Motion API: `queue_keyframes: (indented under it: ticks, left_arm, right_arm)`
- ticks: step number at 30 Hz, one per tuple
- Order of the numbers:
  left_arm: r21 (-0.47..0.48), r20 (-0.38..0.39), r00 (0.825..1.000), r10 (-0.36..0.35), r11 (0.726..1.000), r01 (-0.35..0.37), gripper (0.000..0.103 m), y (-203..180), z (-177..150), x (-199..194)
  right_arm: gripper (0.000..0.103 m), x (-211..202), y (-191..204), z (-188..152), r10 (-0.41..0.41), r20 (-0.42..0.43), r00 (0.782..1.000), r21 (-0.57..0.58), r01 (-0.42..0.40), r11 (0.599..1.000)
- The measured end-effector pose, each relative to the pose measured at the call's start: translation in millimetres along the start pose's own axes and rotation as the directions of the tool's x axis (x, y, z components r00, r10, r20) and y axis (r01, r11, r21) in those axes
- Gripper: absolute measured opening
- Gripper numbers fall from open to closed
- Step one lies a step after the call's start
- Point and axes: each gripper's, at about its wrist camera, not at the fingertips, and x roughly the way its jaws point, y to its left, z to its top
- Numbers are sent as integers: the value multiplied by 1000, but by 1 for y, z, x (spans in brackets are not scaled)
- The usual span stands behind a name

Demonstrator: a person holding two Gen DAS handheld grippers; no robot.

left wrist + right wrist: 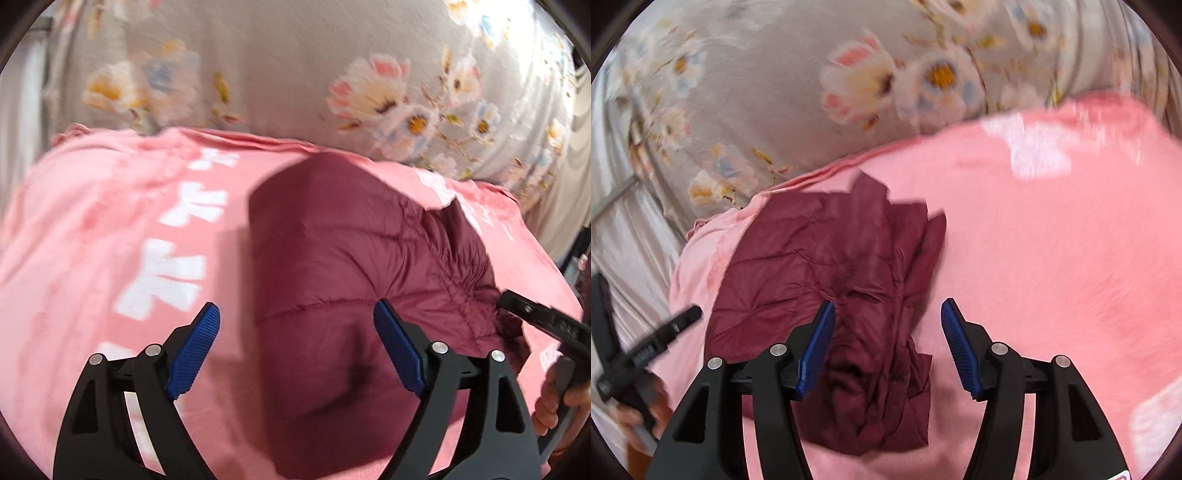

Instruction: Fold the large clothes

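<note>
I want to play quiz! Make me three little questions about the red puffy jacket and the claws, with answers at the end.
1. True or false: the left claw is squeezing the maroon puffy jacket.
2. What does the jacket lie on?
A. a bare wooden floor
B. a pink blanket with white shapes
C. a blue chair
3. Fill in: behind the pink blanket there is grey cloth printed with ______.

Key:
1. False. Its blue fingers stand wide apart above the jacket; the right claw is open too.
2. B.
3. Flowers, on the grey flowered bedding.
</note>
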Motion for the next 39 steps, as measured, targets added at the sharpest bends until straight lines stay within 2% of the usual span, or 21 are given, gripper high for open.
queue_keyframes:
  ticks: [1,3,5,7,12,16,21,32,39]
  left_arm:
    - [-3,3,999,42,999,-42,83,-4,6,-10]
    - [-7,-5,994,108,994,-108,82,-14,16,-21]
    - [-21,-33,989,142,989,-143,79,-26,25,-26]
    - [-32,-55,988,143,989,-145,76,-37,26,-23]
    - [6,-106,968,228,974,-228,65,-59,16,12]
    - [-8,-154,961,228,973,-232,61,-58,4,37]
    - [19,-132,955,264,964,-264,61,-62,-7,46]
    - [34,-117,954,277,961,-275,63,-66,-22,61]
    - [45,-78,949,305,952,-302,63,-68,-31,68]
  right_arm:
    - [40,-9,12,4,-21,24,999,-47,22,999]
    - [15,-16,36,9,-67,51,996,-126,73,989]
    - [7,-13,57,12,-103,72,992,-192,115,975]
    - [3,0,70,10,-127,74,989,-224,141,964]
    - [0,36,66,0,-201,54,978,-205,208,957]
    - [0,56,53,-13,-216,10,976,-188,214,959]
    - [0,66,55,-24,-239,13,971,-228,235,945]
    - [0,81,45,-30,-217,-54,975,-197,202,959]
    - [0,85,42,-30,-209,-79,975,-188,191,963]
